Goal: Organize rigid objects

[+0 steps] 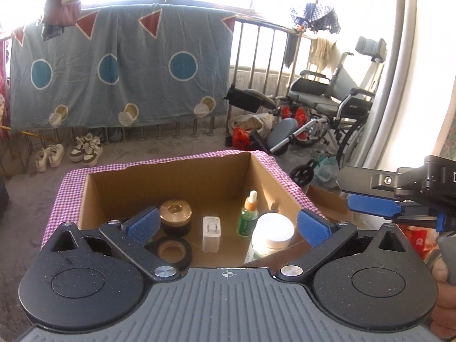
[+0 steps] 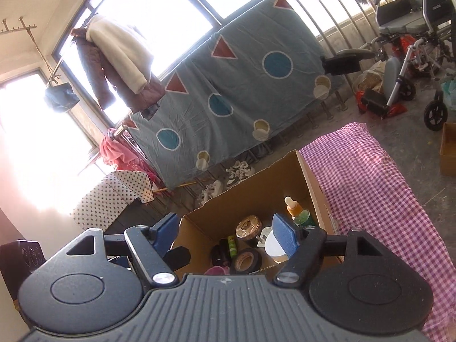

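Note:
An open cardboard box [image 1: 119, 188] stands on a pink checked cloth [image 2: 370, 176]. Inside it are a gold-lidded jar [image 1: 175, 216], a black tape roll [image 1: 172, 252], a white charger plug [image 1: 211, 233], a green dropper bottle [image 1: 248, 213] and a white-lidded jar [image 1: 275, 230]. My left gripper [image 1: 228, 223] is open and empty above the box's near edge. My right gripper [image 2: 225, 232] is open and empty over the box [image 2: 256, 182]; it also shows at the right of the left wrist view [image 1: 373, 202]. The right wrist view adds a small green tube [image 2: 232, 245] and a pink item [image 2: 216, 270].
A grey patterned sheet [image 1: 114, 65] hangs on a railing behind. Several sneakers [image 1: 85, 148] sit on the floor below it. A wheelchair [image 1: 336, 105] and bags stand at the right. A second cardboard box [image 2: 449, 151] sits on the floor to the right.

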A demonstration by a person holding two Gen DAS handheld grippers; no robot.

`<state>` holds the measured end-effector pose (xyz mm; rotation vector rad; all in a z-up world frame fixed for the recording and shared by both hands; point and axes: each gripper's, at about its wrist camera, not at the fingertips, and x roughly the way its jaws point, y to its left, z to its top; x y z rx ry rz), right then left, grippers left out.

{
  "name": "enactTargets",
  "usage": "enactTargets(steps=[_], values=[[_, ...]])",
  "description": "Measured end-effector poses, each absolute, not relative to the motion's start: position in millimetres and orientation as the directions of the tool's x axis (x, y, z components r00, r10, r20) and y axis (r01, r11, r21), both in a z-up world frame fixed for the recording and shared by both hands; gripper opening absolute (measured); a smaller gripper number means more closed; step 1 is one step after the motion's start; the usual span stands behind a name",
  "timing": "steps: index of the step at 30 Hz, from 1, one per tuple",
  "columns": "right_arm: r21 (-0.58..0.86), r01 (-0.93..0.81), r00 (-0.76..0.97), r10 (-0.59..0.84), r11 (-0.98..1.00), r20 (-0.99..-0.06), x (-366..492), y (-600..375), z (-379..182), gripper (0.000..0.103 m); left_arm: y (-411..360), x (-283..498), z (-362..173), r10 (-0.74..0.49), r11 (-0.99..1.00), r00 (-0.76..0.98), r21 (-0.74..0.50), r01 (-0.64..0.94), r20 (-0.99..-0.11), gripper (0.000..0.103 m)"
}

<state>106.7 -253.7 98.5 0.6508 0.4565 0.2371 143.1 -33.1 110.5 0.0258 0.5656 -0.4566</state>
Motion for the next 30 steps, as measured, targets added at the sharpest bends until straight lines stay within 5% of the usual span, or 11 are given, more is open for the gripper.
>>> enactTargets(steps=[12, 21, 30], values=[[0.358, -0.003, 0.871, 0.178, 0.934, -0.459, 94.7, -198.8, 109.4, 0.103, -11.8, 137.8, 95.4, -0.108, 0.978, 0.823, 0.089, 0.188, -0.557, 0.103], [0.142, 0.052, 0.836, 0.035, 0.989, -0.547, 108.2, -165.2, 96.6, 0.103, 12.3, 138.9, 84.0, -0.124, 0.992, 0.782, -0.051, 0.117, -0.611, 0.103], [0.097, 0.047, 0.786, 0.023, 0.994, -0.618, 132.7, -152.1, 79.6, 0.103, 11.4, 150.3, 70.2, -0.092, 0.995, 0.727, -0.032, 0.096, -0.681, 0.103]])
